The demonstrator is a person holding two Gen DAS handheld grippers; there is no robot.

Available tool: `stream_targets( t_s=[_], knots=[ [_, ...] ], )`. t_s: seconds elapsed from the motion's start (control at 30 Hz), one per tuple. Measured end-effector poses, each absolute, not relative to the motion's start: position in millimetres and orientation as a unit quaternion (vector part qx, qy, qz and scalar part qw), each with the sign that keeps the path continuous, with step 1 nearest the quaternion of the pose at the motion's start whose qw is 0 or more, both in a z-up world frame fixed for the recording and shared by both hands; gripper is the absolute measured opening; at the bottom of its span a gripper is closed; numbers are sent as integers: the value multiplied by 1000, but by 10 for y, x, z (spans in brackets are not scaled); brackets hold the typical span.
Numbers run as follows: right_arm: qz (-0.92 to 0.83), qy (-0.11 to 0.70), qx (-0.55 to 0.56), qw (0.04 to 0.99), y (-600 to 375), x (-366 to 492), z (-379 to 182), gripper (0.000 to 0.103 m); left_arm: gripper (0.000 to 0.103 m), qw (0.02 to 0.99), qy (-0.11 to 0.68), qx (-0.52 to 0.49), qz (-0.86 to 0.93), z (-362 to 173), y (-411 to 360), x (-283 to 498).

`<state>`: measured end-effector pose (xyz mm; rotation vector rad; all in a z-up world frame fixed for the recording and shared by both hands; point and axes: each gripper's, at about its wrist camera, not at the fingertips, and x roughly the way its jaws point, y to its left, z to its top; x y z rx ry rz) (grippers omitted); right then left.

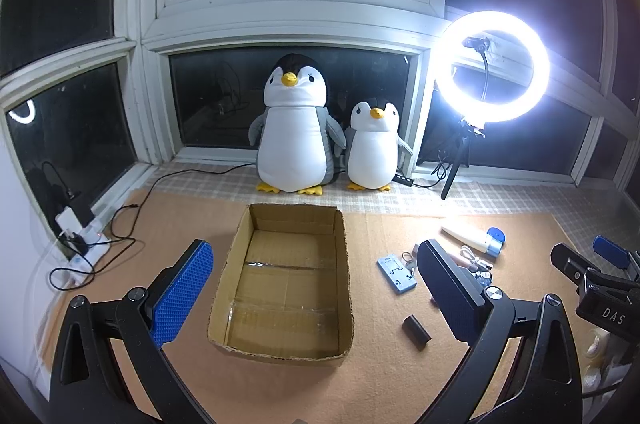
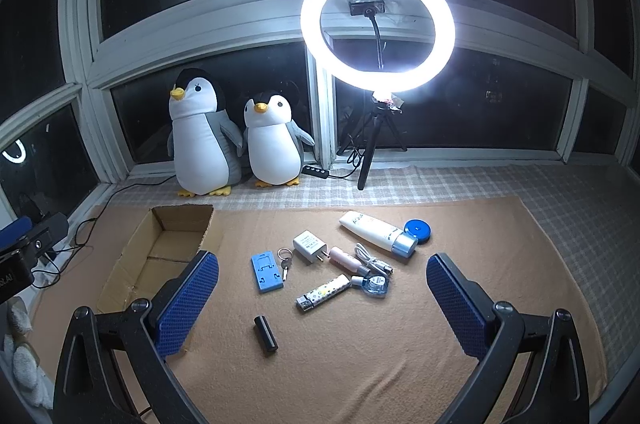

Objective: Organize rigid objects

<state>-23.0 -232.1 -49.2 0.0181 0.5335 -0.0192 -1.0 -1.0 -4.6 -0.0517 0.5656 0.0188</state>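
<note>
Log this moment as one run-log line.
stage: start | left gripper: open, over cardboard box | right gripper: open, above loose items | box: empty

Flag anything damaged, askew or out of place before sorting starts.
The cardboard box has ragged, torn rims and no flaps, though it sits upright and empty. The small items lie scattered on the mat; the black cylinder lies apart from the cluster. Nothing spilled.
</note>
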Motion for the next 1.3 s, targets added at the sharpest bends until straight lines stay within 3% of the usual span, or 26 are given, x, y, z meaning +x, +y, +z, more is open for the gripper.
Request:
stream_targets(
  t_s=[1.3],
  knots=[
    [-9,271,8,963,-2331,-192,-552,103,102,959,281,-26,9,-57,-28,-7]
  ],
)
